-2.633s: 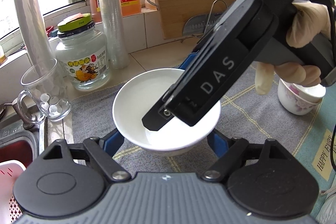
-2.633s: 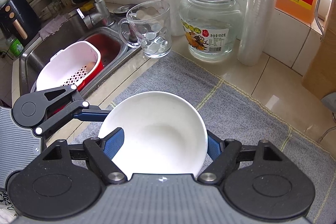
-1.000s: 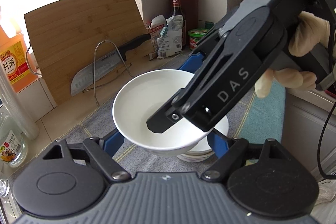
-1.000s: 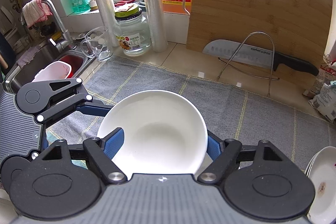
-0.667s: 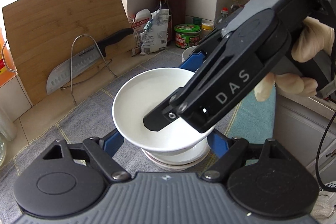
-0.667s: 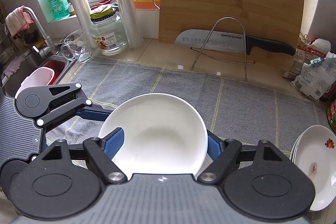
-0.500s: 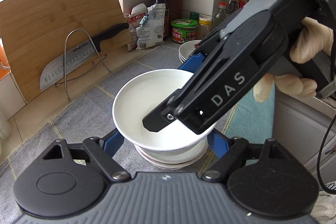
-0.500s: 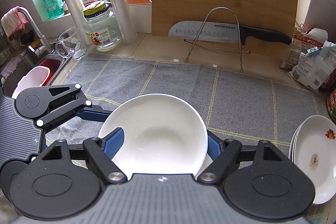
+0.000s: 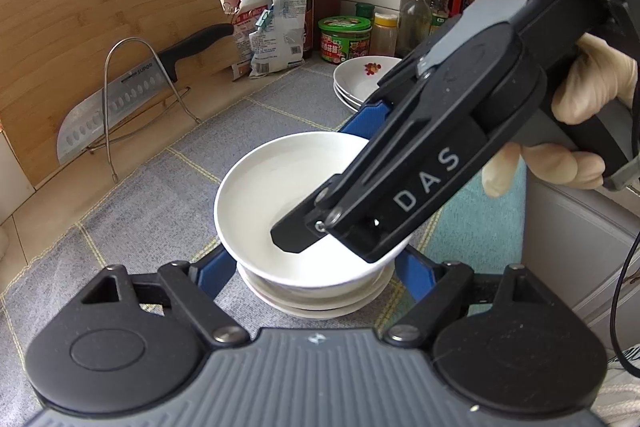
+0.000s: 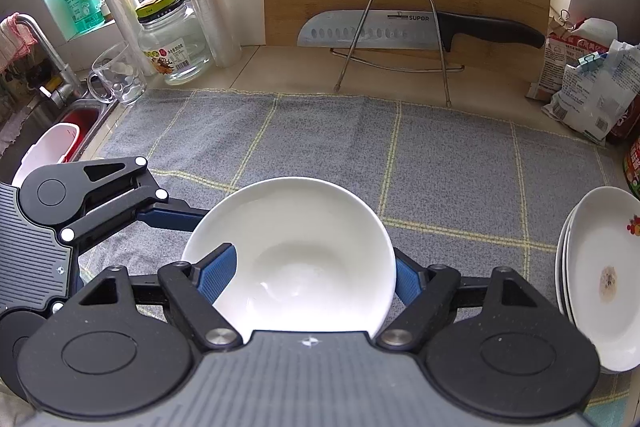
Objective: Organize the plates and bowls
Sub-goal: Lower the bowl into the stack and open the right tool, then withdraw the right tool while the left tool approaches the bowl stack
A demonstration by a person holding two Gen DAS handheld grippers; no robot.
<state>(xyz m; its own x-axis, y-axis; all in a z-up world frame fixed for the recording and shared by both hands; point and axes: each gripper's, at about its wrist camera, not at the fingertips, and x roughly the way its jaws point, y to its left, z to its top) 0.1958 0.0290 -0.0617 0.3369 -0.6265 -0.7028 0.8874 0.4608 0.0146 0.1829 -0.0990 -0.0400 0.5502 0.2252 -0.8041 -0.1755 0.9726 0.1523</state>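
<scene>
Holding a white bowl [image 10: 292, 251] with both claws: right claw [image 10: 306, 279] clamps its rim sides, left claw [image 9: 316, 263] pinches the near wall. Bowl's right above the stack [image 9: 316, 301] under me. Glazed, slick, breakable, I'd keep rim grips, lower gently. Plates [image 10: 600, 275] right.

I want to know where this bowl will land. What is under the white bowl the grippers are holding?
Under the white bowl the left wrist view shows rims of stacked white dishes on the grey mat. Their centres are covered, and whether it touches them is unclear.
</scene>
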